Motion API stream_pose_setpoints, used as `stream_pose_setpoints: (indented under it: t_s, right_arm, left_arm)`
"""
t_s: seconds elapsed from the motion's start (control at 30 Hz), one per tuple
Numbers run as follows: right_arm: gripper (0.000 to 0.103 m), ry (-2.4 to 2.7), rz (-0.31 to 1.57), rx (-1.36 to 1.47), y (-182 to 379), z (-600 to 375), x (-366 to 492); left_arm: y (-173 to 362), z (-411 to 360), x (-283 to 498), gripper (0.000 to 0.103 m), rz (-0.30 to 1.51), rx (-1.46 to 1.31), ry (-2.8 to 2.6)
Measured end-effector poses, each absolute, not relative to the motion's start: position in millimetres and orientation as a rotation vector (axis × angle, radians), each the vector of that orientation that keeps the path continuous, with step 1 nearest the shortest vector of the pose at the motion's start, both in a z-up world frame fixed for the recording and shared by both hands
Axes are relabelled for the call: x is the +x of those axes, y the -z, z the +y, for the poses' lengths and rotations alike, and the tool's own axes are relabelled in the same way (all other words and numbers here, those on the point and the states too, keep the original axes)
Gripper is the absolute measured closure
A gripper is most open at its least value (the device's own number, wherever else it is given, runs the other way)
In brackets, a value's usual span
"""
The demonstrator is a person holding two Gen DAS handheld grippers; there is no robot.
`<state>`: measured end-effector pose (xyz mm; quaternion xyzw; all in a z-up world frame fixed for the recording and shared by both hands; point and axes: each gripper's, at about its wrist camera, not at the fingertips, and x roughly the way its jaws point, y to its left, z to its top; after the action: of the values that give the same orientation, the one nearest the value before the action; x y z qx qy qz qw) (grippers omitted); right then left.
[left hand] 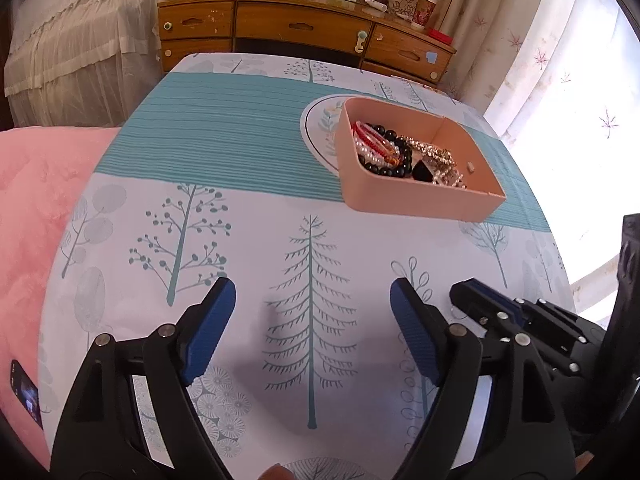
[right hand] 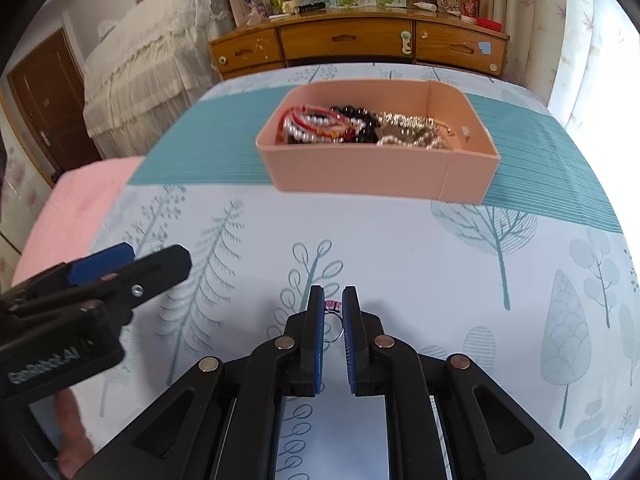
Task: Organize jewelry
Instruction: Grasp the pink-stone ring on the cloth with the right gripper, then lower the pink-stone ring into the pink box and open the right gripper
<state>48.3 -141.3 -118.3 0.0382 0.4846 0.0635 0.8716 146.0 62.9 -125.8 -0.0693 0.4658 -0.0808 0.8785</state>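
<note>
A pink box (left hand: 416, 196) (right hand: 372, 176) sits on the tablecloth ahead, holding bead bracelets (left hand: 384, 148) (right hand: 320, 128) and silver chains (right hand: 416, 132). My right gripper (right hand: 333, 304) is nearly shut on a thin ring (right hand: 333, 322) with a small pink top, low over the cloth in front of the box. My left gripper (left hand: 312, 296) is open and empty, just left of the right one, which shows in the left wrist view (left hand: 488, 308).
A white plate (left hand: 320, 128) lies under the box's left side. A pink blanket (left hand: 36, 208) borders the table's left edge. A wooden dresser (right hand: 360, 44) stands behind, curtains to the right. A phone (left hand: 26, 394) lies at lower left.
</note>
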Motion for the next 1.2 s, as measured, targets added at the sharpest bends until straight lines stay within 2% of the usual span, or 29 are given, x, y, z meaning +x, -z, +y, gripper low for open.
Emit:
stream_pose_setpoints:
  t_s: [0.33,0.5,0.67,0.87,1.2]
  right_arm:
    - [0.094,-0.204,0.873,0.174,35.8,-173.5,101.3]
    - [0.094,-0.209,0.863,0.217,13.5,-185.3,148.7]
    - [0.094,-0.22,0.92,0.284,17.9,-194.0,198.7]
    - [0.094,-0.258,0.988,0.336,43.6,-188.2,242.1]
    - [0.091,-0.252,0.988,0.327,57.8,-177.8,247.1]
  left_arm:
    - [57.8,50.7,201.8,0.021,0.899,-0.097,0.154]
    - [26.5,50.0,240.3,0.021,0.856,-0.105,0.119]
    - [16.5,52.0,275.7,0.021,0.866,-0.126,0.089]
    - [28.9,51.5,301.9,0.021,0.903,-0.134,0.068]
    - [47.4,55.6,295.4,0.021,0.932,-0.156,0.076]
